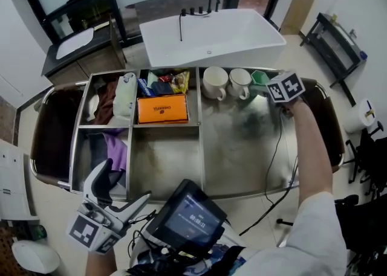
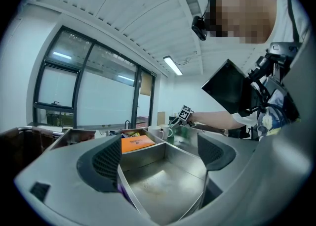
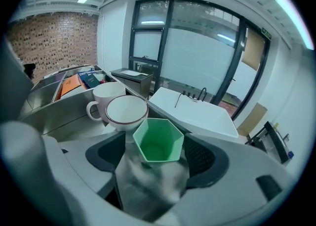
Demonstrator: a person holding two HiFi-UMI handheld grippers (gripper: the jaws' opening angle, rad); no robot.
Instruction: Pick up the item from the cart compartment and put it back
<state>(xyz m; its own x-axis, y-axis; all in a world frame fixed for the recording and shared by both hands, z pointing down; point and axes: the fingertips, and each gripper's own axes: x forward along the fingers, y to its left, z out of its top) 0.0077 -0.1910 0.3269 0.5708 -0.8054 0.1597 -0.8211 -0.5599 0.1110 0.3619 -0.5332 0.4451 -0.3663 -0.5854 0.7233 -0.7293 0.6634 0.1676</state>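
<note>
1. The green hexagonal cup (image 3: 158, 141) stands upright on the steel floor at the far end of the cart's (image 1: 242, 195) large right compartment. It sits between the jaws of the right gripper (image 3: 156, 157). Those jaws are wide apart, and the pads seem just clear of the cup's sides, so it looks set down. If the gripper pulled away crookedly, a pad could catch a cup wall and tip or drag the cup.
2. A white mug with a dark rim (image 3: 126, 110) stands just to the left of the cup, with a second mug (image 3: 106, 94) beyond it. A sideways nudge could knock the cup against the nearer mug.
3. A thin cable (image 1: 272, 154) trails from the right gripper over the cart's near rim. It could snag there during withdrawal.
4. The left gripper (image 2: 160, 159) hovers at the cart's near left. Its jaws are wide apart with nothing held between them. A careless dip could strike the divider wall (image 2: 129, 190) below.
</note>
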